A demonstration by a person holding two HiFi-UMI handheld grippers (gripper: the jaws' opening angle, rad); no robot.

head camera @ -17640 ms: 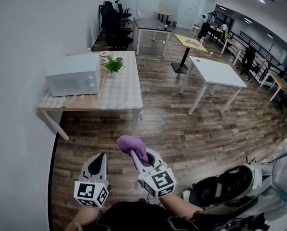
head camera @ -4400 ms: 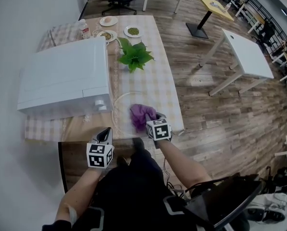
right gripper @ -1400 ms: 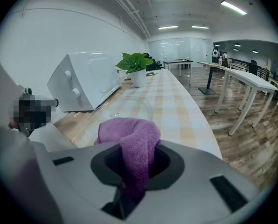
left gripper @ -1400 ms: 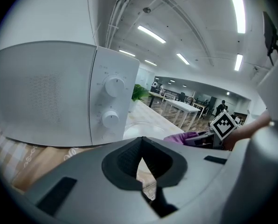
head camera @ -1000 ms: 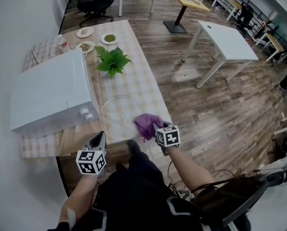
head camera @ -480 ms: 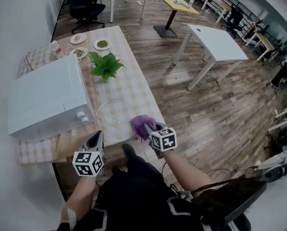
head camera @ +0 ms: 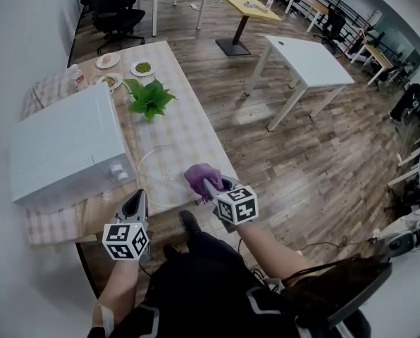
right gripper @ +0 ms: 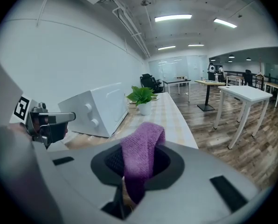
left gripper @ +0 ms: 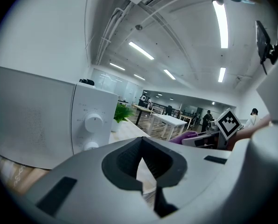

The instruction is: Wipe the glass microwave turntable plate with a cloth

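The clear glass turntable plate (head camera: 158, 163) lies flat on the checked tablecloth, in front of the white microwave (head camera: 62, 146). My right gripper (head camera: 211, 187) is shut on a purple cloth (head camera: 199, 176), which bunches out past its jaws just right of the plate's near rim. In the right gripper view the purple cloth (right gripper: 141, 155) hangs between the jaws. My left gripper (head camera: 136, 203) hovers at the table's near edge, left of the plate. Its jaws (left gripper: 141, 161) are shut on nothing and point at the microwave (left gripper: 90, 122).
A potted green plant (head camera: 148, 97) stands behind the plate. Small dishes (head camera: 142, 67) and a bottle (head camera: 75, 76) sit at the table's far end. The table edge drops to wooden floor on the right. White tables (head camera: 305, 60) and office chairs stand farther off.
The head view has drifted back slightly. Both grippers stay near the table's front edge, and the right one keeps hold of the purple cloth beside the plate.
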